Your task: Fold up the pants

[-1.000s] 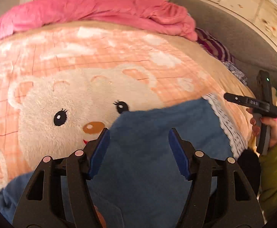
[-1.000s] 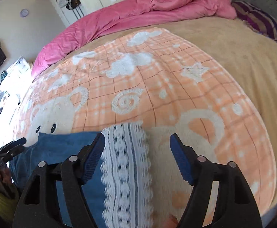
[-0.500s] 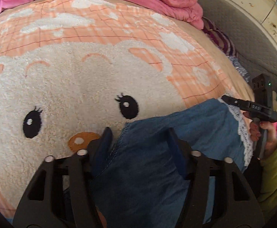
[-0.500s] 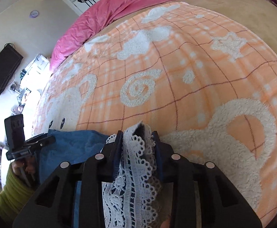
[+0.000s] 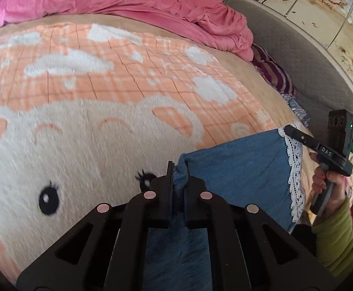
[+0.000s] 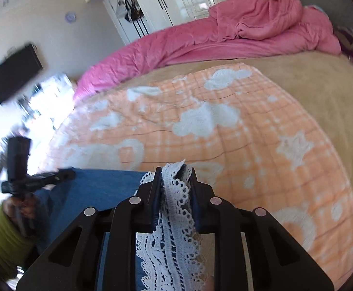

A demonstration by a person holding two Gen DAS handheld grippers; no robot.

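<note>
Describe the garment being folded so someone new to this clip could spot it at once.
Start at the bed's orange plaid bear blanket, below the pink duvet. At its near edge lies the blue denim pants, pinched between the left gripper and right gripper. Its white lace hem marks it as the only blue, trimmed fabric there.

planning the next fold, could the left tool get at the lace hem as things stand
Probably not yet. The left tool is shut on a denim edge of the pants, and the lace hem is already pinched in the right tool. It would have to let go first.
</note>
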